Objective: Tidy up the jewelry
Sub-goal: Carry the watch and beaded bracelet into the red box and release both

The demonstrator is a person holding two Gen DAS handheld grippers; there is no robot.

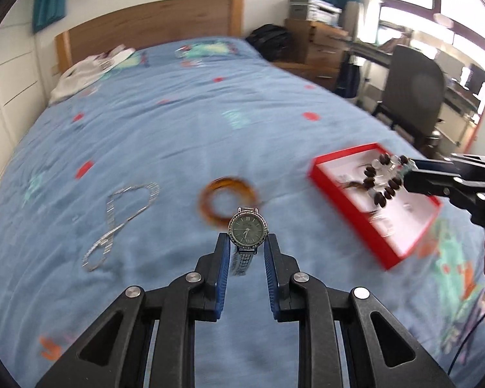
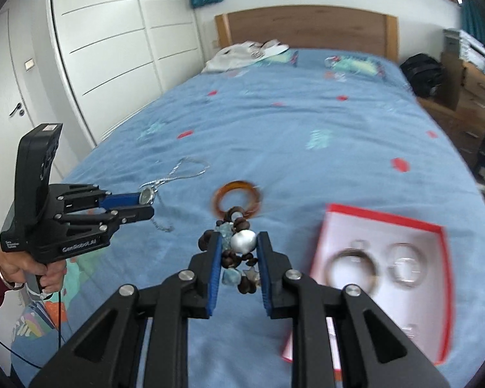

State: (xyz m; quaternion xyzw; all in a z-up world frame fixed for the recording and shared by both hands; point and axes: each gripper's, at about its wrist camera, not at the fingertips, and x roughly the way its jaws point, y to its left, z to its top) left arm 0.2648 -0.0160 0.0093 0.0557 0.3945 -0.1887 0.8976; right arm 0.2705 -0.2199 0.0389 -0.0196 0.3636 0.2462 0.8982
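Note:
My left gripper [image 1: 247, 237] is shut on a silver watch [image 1: 248, 228] with a dark dial, held above the blue bedspread; it also shows in the right wrist view [image 2: 147, 201]. My right gripper [image 2: 239, 242] is shut on a beaded bracelet [image 2: 237, 245] of brown beads, pale stones and a silver bead, held left of the red box [image 2: 436, 226]. In the left wrist view the bracelet [image 1: 383, 177] hangs over the box [image 1: 346, 200]. An amber bangle [image 1: 226, 200] and a silver chain necklace [image 1: 119, 220] lie on the bed.
The white-lined box holds several rings and bangles [image 2: 352, 266]. White clothing [image 2: 242, 53] lies by the wooden headboard [image 2: 307, 26]. A wardrobe [image 2: 113, 48] stands left, a chair [image 1: 414, 93] and desk right.

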